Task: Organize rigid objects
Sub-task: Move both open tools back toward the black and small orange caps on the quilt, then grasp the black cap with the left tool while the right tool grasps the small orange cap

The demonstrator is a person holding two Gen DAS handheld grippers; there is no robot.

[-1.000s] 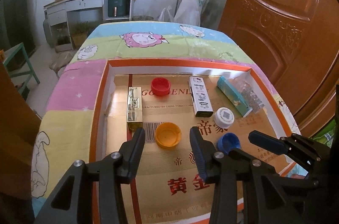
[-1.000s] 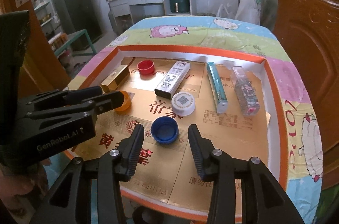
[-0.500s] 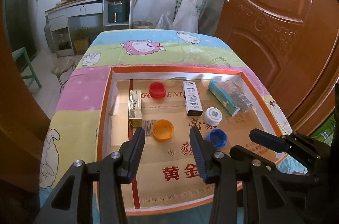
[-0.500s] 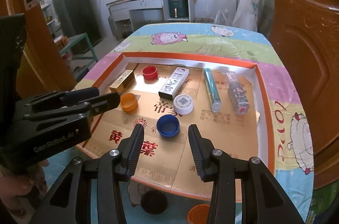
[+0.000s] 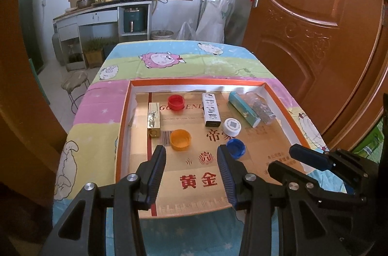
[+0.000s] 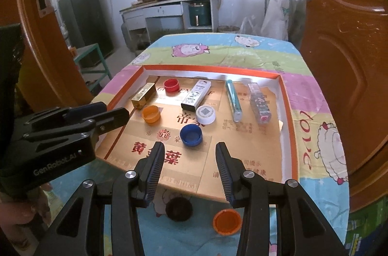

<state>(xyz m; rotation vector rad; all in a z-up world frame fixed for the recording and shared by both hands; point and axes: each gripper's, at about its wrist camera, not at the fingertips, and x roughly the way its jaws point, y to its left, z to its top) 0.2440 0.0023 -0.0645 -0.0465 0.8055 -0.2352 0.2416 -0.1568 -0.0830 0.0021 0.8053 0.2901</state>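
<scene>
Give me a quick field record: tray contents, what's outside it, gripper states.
tray: orange-rimmed, on the table
caps in tray: red cap, orange cap, white cap, blue cap
boxes in tray: gold box, white box
tubes in tray: teal tube, clear tube
outside tray: second orange cap, dark cap
left gripper: open, empty
right gripper: open, empty

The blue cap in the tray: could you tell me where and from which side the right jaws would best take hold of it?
Grip the blue cap across its round side wall, coming from above and the near side. It lies open side up, apart from the white cap, so one of the open right gripper jaws can pass on each side.
</scene>
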